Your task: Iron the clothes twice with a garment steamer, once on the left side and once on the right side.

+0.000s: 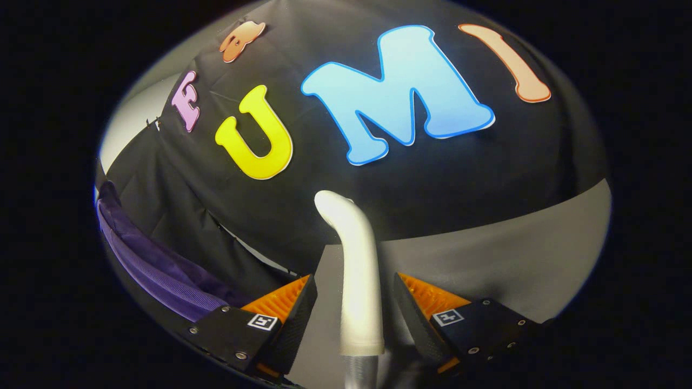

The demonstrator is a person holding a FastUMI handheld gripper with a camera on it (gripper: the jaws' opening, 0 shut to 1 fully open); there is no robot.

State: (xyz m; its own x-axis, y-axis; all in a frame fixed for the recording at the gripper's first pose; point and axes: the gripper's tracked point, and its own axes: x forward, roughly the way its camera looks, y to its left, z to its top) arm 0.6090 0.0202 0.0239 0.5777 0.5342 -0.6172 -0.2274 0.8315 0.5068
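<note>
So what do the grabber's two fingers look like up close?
The gripper has two chunky, wedge-shaped fingers built from flat angular plates fixed with small silver screws. Each finger carries a little square black-and-white marker sticker on top, and the inner faces have ribbed, grooved pads for gripping.

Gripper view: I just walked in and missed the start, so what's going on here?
A handheld gripper is at a garment steamer's white handle, which stands upright between its open fingers; whether either finger touches it is not clear. Purple clothing hangs off to one side, against the booth's black cloth wall. The steamer head isn't on the cloth yet.
</note>
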